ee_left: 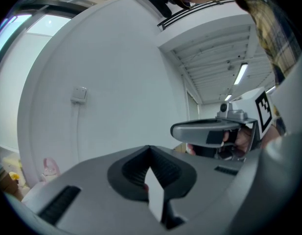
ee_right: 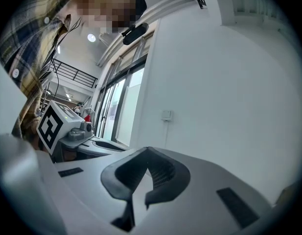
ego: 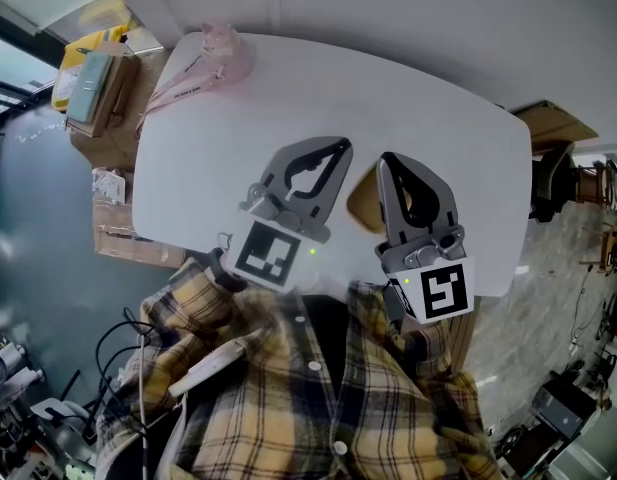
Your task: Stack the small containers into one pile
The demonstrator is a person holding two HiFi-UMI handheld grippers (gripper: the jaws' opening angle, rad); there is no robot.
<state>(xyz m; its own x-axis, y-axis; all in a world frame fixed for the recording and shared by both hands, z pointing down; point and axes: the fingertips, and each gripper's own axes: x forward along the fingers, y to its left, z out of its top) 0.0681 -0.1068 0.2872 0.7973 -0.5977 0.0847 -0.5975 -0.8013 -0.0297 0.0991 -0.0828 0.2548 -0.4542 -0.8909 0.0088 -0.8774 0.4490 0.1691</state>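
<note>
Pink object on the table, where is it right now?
In the head view the pink object sits at the white table's far left corner, well beyond the left tool and not touching it.

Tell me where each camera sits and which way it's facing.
Head view: on the head, steeply down at white table; plaid shirt, left claw, right claw show.
Left gripper view: on left claw, level toward wall; shut jaws, right claw.
Right gripper view: on right claw, toward wall; shut jaws, plaid shirt.
Shared: gripper views both show the wall switch.
</note>
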